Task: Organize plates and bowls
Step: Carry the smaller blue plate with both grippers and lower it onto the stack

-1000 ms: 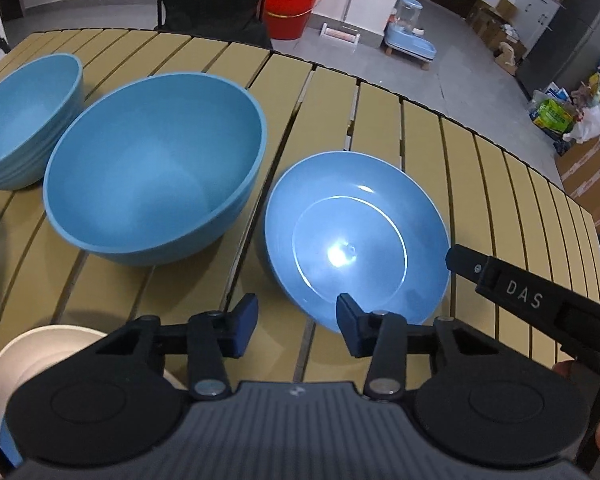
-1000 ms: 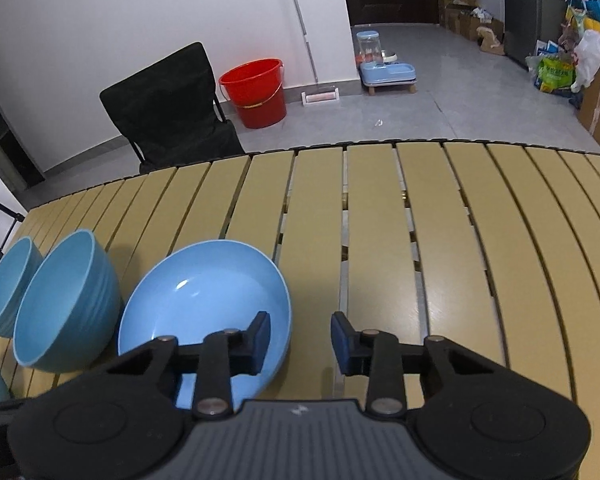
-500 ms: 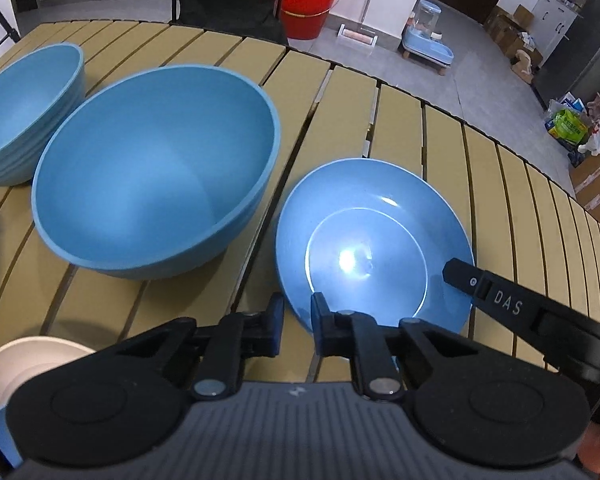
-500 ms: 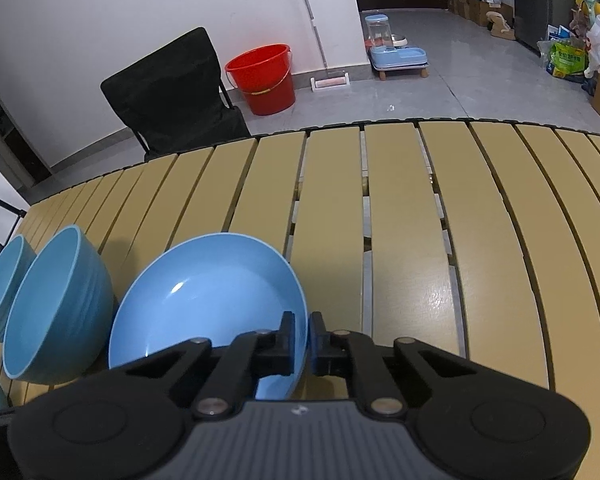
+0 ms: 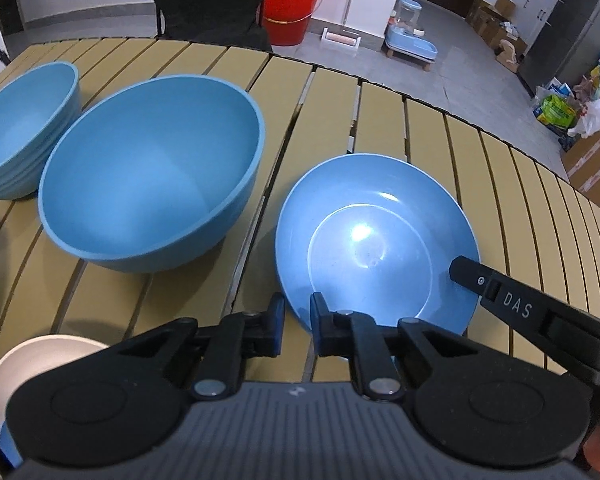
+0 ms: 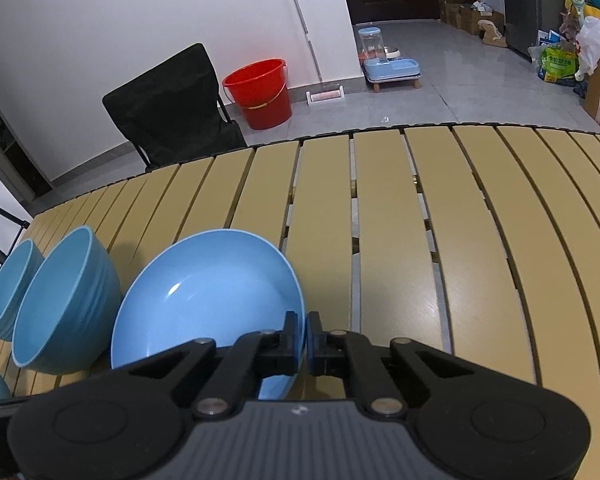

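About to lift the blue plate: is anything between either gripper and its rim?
Nothing visible. The left gripper is clamped on the blue plate at its near rim, and the right gripper is clamped on its right rim. The large blue bowl stands apart, left of it.

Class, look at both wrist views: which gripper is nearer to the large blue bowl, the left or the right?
Left. The left gripper grips the blue plate's near rim on the side facing the large blue bowl; the right gripper grips the plate's far side.
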Demonstrator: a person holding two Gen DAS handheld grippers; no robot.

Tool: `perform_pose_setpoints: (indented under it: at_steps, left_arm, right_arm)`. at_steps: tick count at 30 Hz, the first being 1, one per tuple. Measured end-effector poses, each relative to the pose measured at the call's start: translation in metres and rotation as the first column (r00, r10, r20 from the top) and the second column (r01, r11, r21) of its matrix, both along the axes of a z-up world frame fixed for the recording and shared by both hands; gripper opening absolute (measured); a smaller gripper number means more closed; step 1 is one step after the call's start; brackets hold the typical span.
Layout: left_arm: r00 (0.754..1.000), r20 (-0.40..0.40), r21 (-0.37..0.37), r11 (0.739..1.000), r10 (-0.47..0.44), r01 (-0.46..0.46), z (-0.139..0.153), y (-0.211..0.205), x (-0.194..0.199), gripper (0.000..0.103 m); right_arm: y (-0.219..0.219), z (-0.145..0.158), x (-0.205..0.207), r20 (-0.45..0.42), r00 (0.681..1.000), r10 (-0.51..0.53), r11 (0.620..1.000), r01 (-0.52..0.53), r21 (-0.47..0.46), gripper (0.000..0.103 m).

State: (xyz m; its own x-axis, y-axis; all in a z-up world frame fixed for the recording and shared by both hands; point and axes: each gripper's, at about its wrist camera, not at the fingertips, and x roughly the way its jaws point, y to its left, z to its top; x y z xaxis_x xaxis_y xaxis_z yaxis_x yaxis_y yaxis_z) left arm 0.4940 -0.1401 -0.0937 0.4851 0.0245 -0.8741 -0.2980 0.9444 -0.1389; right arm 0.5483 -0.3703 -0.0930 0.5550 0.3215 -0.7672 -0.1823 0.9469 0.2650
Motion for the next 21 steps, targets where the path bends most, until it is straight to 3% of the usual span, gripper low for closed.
perform_pose_setpoints:
  at_steps: [21]
  left_arm:
    - [0.998, 0.050, -0.011, 0.999, -0.046, 0.046, 0.043, 0.000, -0.065, 0.014]
  right_arm:
    - [-0.006, 0.045, -0.068, 0.046, 0.998, -0.043, 0.999, 0.043, 0.003, 0.004]
